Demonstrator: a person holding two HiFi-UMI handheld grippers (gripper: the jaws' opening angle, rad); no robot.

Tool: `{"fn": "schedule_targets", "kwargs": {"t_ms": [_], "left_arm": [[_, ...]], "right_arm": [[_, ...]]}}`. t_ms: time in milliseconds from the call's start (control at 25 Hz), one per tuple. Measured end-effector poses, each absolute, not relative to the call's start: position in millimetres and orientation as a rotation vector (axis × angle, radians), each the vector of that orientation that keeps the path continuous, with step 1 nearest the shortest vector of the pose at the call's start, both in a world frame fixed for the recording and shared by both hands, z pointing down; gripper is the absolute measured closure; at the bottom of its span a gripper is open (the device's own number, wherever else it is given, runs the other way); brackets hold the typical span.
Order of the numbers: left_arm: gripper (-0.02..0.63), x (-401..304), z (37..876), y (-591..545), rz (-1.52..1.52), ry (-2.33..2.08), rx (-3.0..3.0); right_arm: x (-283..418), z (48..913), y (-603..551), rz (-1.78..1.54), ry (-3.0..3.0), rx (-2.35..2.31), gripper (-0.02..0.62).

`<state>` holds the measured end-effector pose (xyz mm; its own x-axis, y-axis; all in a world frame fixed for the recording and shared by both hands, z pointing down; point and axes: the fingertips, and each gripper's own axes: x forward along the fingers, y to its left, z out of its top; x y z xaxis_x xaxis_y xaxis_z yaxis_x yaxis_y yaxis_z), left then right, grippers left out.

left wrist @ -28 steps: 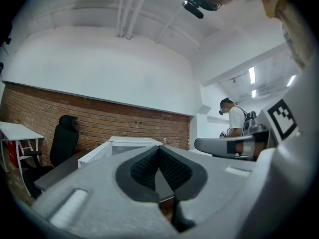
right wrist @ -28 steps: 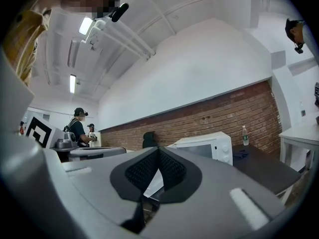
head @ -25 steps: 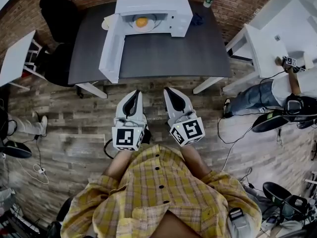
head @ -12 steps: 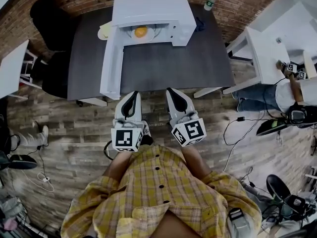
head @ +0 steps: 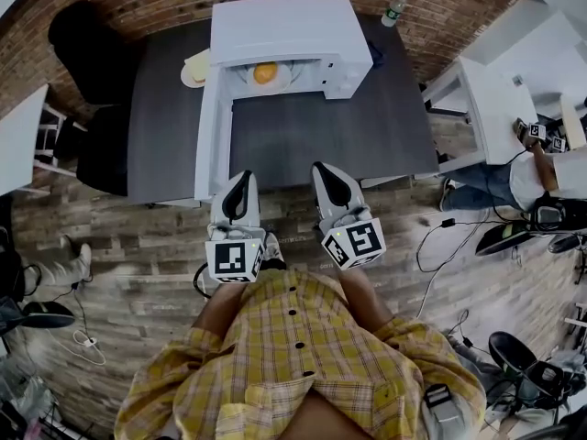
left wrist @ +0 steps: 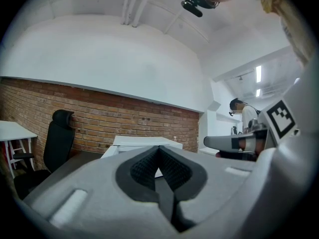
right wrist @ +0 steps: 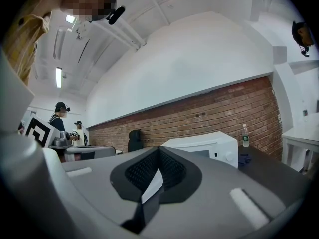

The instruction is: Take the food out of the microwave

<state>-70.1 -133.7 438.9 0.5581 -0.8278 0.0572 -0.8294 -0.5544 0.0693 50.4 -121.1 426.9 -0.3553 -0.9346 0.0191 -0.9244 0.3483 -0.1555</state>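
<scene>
Both the left tool and right tool are held closed and empty before the bench, presumably aimed at the small, indistinct food in the open microwave.

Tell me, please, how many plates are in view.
2. The first plate sits inside the open microwave, under the orange food; the second plate lies on the table left of the microwave, partly behind its door. Others may be hidden.
</scene>
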Motion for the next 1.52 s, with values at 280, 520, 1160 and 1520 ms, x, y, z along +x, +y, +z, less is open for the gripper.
{"fn": "schedule_targets", "kwargs": {"t_ms": [280,520,1160,1520], "left_arm": [[0.611,-79,439,-163,0.022,-1.405,2.709],[0.611,-80,439,-175,-0.014,-1.367,2.714],[0.611,-65,438,-187,-0.02,-1.432,2.67],[0.611,-53,439,-200,-0.019,-1.511,2.648]], "right_arm": [[49,431,-152,-0.234,2.464,-1.797,0.601],[49,431,-164,-0.232,2.451,-1.841,0.601],[64,451,-191,-0.543,2.443,-1.683,0.601],[90,482,-236,-0.696,2.391,-1.683,0.601]]}}
